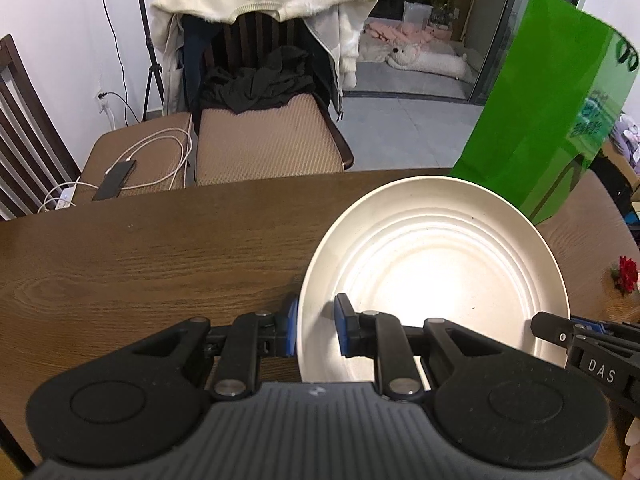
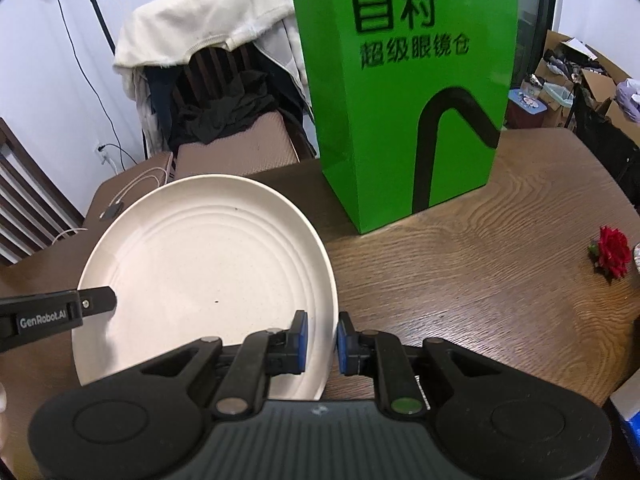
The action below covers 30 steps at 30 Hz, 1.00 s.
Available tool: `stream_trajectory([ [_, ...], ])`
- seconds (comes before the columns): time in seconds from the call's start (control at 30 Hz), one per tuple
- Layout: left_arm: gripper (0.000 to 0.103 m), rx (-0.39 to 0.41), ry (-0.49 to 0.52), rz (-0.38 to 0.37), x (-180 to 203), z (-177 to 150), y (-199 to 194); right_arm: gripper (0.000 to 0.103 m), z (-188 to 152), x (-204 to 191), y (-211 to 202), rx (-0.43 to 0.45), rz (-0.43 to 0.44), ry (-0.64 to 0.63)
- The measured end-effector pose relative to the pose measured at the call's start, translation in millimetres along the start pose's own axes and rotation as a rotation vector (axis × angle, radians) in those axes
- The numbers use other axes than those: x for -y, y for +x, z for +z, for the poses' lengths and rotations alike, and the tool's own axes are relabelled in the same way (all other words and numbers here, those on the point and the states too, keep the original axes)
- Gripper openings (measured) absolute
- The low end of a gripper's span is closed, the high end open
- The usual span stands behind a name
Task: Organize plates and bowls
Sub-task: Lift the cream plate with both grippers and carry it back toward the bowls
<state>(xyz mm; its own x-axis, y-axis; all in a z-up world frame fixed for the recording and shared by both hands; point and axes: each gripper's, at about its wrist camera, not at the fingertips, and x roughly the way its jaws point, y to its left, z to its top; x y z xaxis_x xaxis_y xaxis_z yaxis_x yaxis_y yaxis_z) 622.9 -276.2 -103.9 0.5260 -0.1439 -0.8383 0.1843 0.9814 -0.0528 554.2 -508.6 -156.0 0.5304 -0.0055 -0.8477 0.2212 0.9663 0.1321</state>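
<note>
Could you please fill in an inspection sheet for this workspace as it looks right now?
Surface: wooden table, grain visible.
Job's things: one white plate, gripped at opposite rims; no bowls seen.
Clutter: green bag upright behind the plate; red flower.
Grippers: left gripper and right gripper both shut on the plate's rim.
Cables: white cable with phone on a chair seat.
Surroundings: chair draped with clothes.
</note>
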Motion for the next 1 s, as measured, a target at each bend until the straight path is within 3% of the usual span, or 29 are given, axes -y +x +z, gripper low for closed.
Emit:
stream_trajectory([
  [0.43,0.019,0.054,0.029,-0.017,20.0,-10.0,-47.8,0.014,-4.2,13.0,-55.1,0.064,0.008,-0.002],
  [1.0,0.019,0.101,0.088,-0.075,27.4,-46.6,-100.2,0.014,-54.2,19.1,-116.7,0.125,-0.02,0.043],
])
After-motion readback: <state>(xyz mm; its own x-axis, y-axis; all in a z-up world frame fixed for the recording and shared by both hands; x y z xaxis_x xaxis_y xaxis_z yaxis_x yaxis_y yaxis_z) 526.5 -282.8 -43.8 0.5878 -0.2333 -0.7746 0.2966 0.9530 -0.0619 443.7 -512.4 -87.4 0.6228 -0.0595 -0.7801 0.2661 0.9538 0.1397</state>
